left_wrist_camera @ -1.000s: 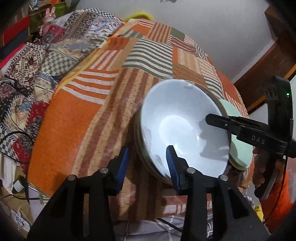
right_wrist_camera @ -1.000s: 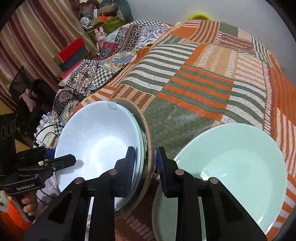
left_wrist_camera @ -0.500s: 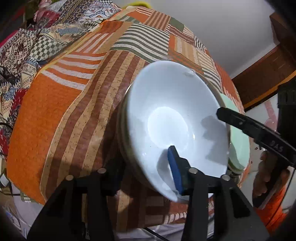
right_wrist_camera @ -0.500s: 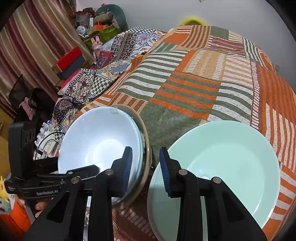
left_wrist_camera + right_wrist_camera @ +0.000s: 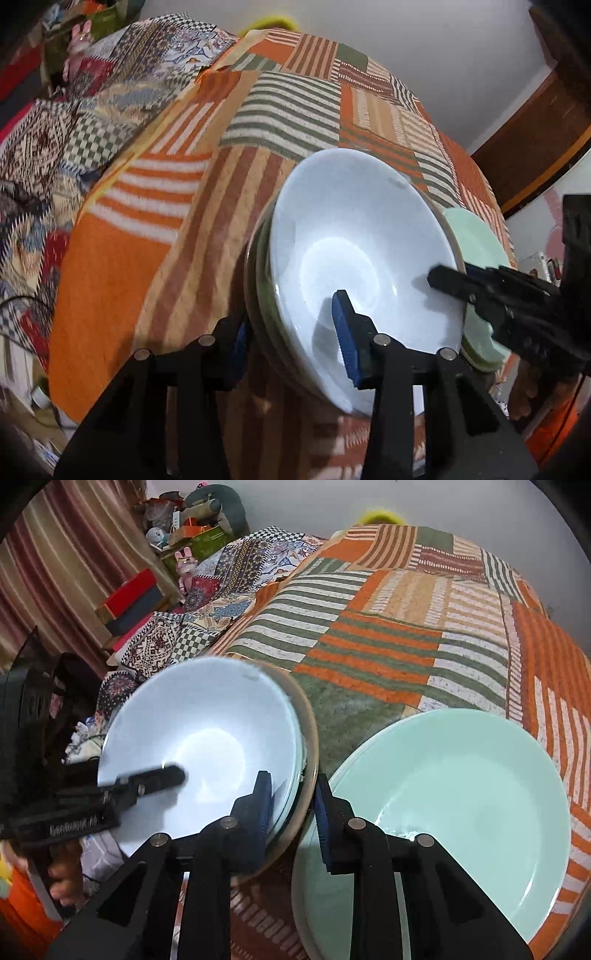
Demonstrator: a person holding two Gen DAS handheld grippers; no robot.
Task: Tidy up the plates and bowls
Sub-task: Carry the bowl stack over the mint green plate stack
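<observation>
- The bed point(image 5: 388, 642), spread with an orange, green and cream patchwork cover, fills the upper half of both views and carries the crockery on a soft surface
- A pale green plate point(image 5: 461, 794) lies flat at lower right of the right wrist view, just beside the bowls; it seems to sit on another plate
- The stack of bowls point(image 5: 354, 258), white one on top with darker rims beneath, sits centre-right in the left wrist view and centre-left in the right one
- The left tongs point(image 5: 291, 332) straddle the near rim of the stack, one finger inside the white bowl, one outside; fairly wide, not yet pinching as far as I can judge
- The right tongs point(image 5: 291, 805) straddle the opposite rim likewise, jaws apart
- To do this well: close both sides evenly on the rim, lift level so the nested bowls do not slide, and keep clear of the plate
</observation>
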